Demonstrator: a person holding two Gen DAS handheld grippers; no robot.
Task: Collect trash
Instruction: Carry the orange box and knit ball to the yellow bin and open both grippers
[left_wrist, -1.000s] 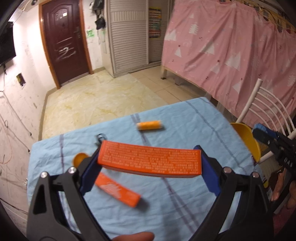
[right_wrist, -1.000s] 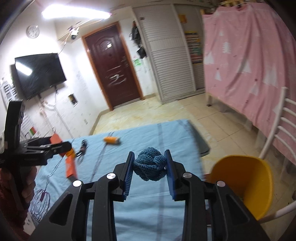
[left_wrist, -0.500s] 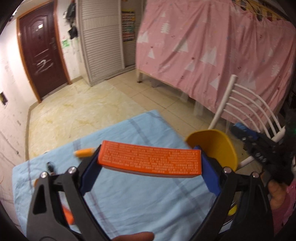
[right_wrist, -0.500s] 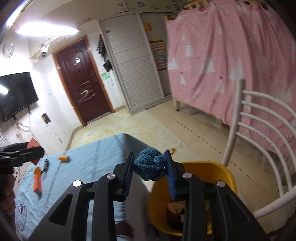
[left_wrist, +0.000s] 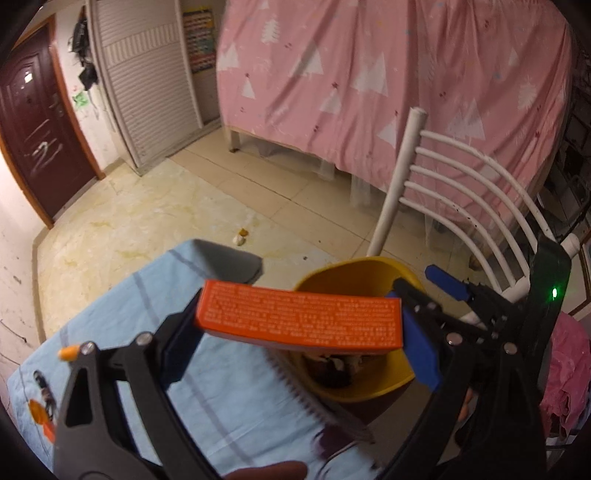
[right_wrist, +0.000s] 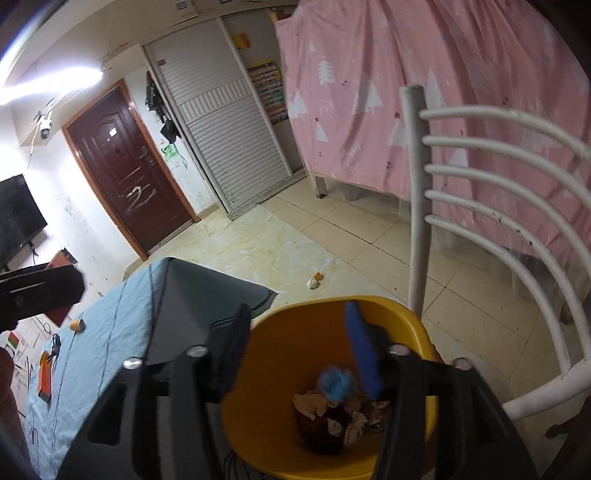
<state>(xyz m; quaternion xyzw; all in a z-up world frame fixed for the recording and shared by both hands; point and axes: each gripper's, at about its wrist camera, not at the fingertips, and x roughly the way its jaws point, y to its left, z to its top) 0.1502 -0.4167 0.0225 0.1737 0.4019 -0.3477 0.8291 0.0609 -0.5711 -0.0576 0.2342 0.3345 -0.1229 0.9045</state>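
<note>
Dim warm indoor light. Ceiling tube light (right_wrist: 48, 86) glares, blown out, at 10 o'clock in right view. Heavy fisheye bending, black vignette corners. Orange box (left_wrist: 299, 319) print motion-blurred.

The left gripper (left_wrist: 301, 325) was a black plastic frame with two broad, angular arms, each studded with round silver screw heads, and its fingers (left_wrist: 421, 347) wore bright blue pads. The right gripper (right_wrist: 295, 350) was built the same way: matte black arms, silver screws at the joints, flat blue pads on the inner faces. On its black body, seen from the left wrist, a small green light (left_wrist: 554, 293) glowed. A fingertip (left_wrist: 267, 470) showed below the left frame.
</note>
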